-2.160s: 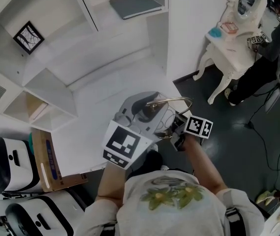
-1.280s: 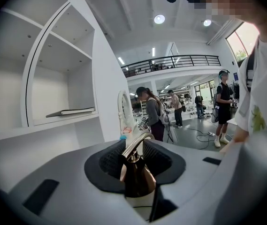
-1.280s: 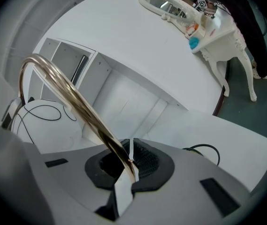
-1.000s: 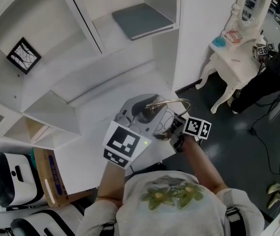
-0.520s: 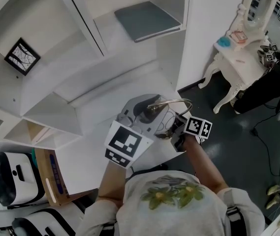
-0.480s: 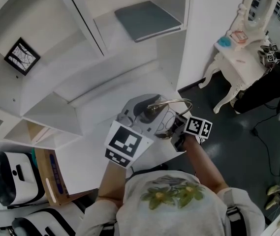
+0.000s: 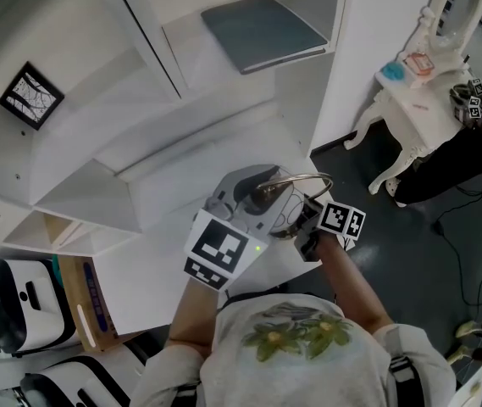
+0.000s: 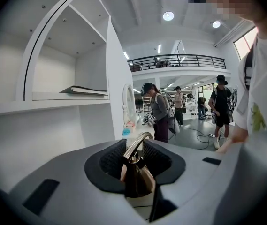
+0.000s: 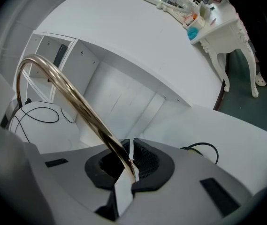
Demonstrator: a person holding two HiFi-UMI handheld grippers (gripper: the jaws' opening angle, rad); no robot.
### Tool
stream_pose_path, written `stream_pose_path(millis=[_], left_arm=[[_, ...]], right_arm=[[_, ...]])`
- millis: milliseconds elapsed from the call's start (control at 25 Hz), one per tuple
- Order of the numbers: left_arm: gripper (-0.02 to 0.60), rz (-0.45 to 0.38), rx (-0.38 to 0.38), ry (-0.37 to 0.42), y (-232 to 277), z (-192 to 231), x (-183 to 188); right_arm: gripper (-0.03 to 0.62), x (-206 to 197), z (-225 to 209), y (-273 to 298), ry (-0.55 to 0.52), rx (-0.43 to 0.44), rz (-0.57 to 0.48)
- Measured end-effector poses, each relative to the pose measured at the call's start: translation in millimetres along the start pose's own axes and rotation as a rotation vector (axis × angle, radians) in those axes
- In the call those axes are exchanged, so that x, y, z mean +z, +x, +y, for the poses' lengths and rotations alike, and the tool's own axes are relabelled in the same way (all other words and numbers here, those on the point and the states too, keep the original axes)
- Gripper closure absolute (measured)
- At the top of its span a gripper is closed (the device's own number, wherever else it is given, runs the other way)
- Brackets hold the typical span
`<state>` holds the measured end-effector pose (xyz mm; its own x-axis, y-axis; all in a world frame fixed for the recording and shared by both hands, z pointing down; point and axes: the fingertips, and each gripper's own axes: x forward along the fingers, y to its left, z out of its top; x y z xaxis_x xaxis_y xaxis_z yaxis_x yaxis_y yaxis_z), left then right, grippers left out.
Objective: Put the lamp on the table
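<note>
The lamp (image 7: pixel 301 177) has a thin brass arched arm and a brass bell-shaped end (image 8: pixel 137 176). Both grippers hold it just above the near right part of the white table (image 7: pixel 160 257). My left gripper (image 7: pixel 253 195) has its jaws wide and shut on the bell-shaped end, which sits between the black pads (image 8: pixel 112 161). My right gripper (image 7: pixel 301 224) is shut on the arched arm (image 9: pixel 63 86), which runs up and left out of its jaws. A black cable (image 9: pixel 203 148) lies on the table by the lamp.
A white shelf unit stands behind the table, with a grey flat pad (image 7: pixel 262 28) and a framed picture (image 7: pixel 29 94) in it. A white dressing table (image 7: pixel 418 79) and a person in dark clothes (image 7: pixel 469 142) are at right. A cardboard box (image 7: pixel 75 299) sits at lower left.
The head view has drifted a little, so the shelves sit further right in it. Both grippers and the lamp keep the same place and hold.
</note>
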<state>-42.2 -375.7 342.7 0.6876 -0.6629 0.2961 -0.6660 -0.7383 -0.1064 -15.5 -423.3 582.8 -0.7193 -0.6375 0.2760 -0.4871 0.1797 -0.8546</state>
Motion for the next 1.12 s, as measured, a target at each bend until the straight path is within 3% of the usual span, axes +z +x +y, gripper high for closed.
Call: stream_pose_path(millis=[1120], left_arm=[[0.456, 0.05, -0.028, -0.021, 16, 9, -27]], right_arm=[[0.548, -7, -27, 20, 0.048, -0.036, 0.012]])
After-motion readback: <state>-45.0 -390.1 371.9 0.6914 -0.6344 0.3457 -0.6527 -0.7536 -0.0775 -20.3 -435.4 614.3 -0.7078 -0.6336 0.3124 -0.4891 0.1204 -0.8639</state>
